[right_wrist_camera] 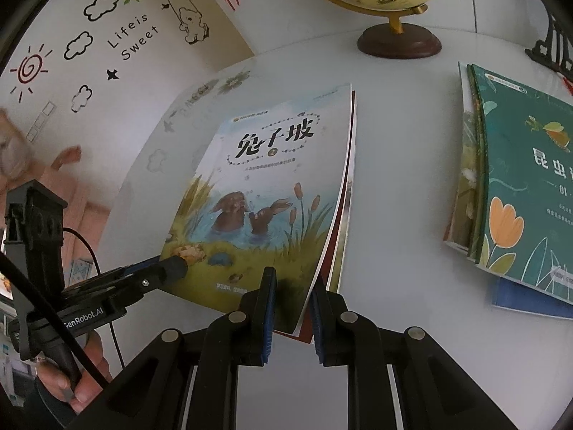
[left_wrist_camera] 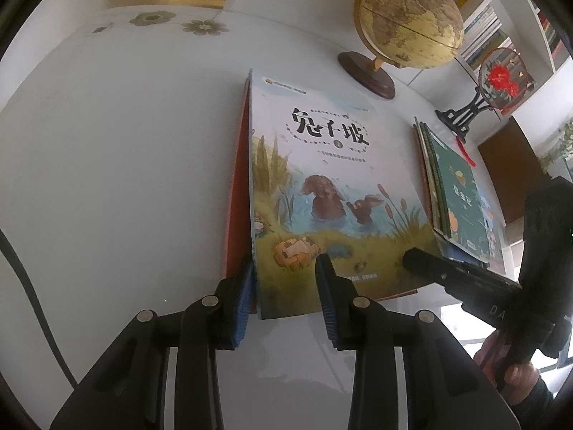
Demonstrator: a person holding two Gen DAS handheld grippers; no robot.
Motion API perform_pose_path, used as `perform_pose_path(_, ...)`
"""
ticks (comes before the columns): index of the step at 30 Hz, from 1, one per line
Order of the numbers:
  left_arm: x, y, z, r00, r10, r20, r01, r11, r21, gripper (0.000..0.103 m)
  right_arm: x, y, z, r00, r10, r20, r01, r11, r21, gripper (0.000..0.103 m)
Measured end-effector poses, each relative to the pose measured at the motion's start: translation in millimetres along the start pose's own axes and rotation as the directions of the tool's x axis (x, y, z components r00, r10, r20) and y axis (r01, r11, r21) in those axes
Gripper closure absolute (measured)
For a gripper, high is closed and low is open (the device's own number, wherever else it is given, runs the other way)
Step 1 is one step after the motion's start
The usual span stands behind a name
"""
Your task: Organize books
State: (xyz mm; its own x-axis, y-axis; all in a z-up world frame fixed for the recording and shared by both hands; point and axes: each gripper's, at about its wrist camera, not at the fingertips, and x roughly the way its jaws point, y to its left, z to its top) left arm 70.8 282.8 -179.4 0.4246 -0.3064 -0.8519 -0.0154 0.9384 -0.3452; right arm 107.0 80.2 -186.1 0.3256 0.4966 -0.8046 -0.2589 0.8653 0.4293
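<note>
While right gripper (right_wrist_camera: 293, 297) jaws pinch the rabbit book (right_wrist_camera: 272, 193) corner, lifting it | left gripper (left_wrist_camera: 284, 286) jaws spread, astride its opposite corner.

A globe (left_wrist_camera: 408, 18) on a dark wooden base is standing on the white table (left_wrist_camera: 125, 161). Just beside the globe, a round red-flowered fan (left_wrist_camera: 501, 79) is resting on a black stand.

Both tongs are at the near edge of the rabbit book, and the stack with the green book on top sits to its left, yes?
Not quite: the stack topped by the green book lies to the right of the rabbit book, as the right wrist view shows. Both tongs are at its near edge.
</note>
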Motion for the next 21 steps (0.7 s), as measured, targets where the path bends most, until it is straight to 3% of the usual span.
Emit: perform_pose_path(21,-0.7,-1.1,-1.9,1.0,0.022,0.01,-0.022,1.0,0.01,0.072,4.3,-1.2,-5.8,1.0,-0.015,0.0,0.015,1.0,0.002,0.085)
